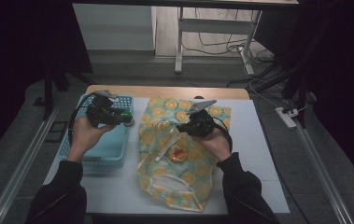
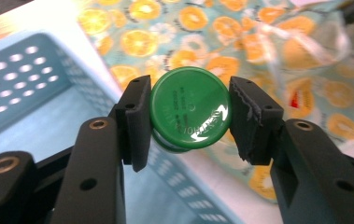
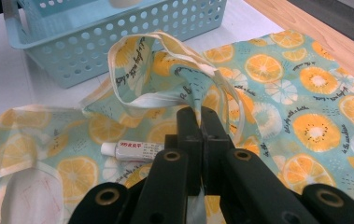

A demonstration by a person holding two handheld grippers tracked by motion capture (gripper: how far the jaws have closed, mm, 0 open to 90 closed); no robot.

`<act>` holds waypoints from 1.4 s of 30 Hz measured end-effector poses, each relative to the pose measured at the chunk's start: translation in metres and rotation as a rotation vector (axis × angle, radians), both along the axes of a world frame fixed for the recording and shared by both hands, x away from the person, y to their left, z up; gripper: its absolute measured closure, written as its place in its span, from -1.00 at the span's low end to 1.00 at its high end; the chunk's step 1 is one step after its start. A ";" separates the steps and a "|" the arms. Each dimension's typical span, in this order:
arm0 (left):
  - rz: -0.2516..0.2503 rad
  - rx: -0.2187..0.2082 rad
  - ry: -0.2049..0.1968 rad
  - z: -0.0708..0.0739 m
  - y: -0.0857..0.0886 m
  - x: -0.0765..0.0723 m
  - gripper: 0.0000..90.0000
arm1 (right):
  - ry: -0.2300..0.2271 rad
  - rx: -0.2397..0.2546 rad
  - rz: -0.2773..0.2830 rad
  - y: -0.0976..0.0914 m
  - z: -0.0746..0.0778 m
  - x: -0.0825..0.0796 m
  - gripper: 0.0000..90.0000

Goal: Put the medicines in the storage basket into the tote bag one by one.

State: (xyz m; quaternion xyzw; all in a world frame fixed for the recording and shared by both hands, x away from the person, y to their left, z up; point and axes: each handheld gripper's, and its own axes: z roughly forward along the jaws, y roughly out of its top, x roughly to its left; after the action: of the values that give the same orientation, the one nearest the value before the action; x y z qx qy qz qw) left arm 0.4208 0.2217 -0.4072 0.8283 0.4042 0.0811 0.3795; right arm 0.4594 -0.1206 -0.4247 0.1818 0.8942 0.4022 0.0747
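The table (image 1: pixel 258 140) bears a blue basket (image 1: pixel 99 156) and a citrus-print bag (image 1: pixel 191 179).

We see a green cap (image 2: pixel 189 108) of glossy, smooth plastic with raised lettering, between matt black pads (image 2: pixel 135 122) whose inner faces look ribbed. The basket (image 3: pixel 118 35) is pale blue plastic, perforated and slightly shiny. The bag (image 3: pixel 277 88) is soft printed cloth, matt and creased. The tube (image 3: pixel 130 150) looks like smooth white plastic. The table edge (image 1: pixel 165 91) is bare wood under a matt white sheet (image 1: pixel 258 140).
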 end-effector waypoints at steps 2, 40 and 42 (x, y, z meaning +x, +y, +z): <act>-0.023 0.000 0.000 0.001 -0.005 -0.004 0.16 | 0.000 0.000 -0.001 0.000 0.000 0.000 0.99; -0.322 0.035 -0.035 -0.003 -0.125 -0.023 0.16 | -0.008 0.007 -0.016 -0.001 -0.001 0.001 0.99; -0.328 0.036 -0.030 -0.005 -0.131 -0.021 0.16 | -0.010 0.007 -0.017 -0.002 -0.001 0.001 0.99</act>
State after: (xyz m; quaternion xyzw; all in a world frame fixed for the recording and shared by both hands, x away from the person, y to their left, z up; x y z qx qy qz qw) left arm 0.3999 0.0908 -0.4120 0.8885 0.2563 0.0374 0.3788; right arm 0.4608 -0.1223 -0.4255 0.1876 0.8908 0.4056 0.0819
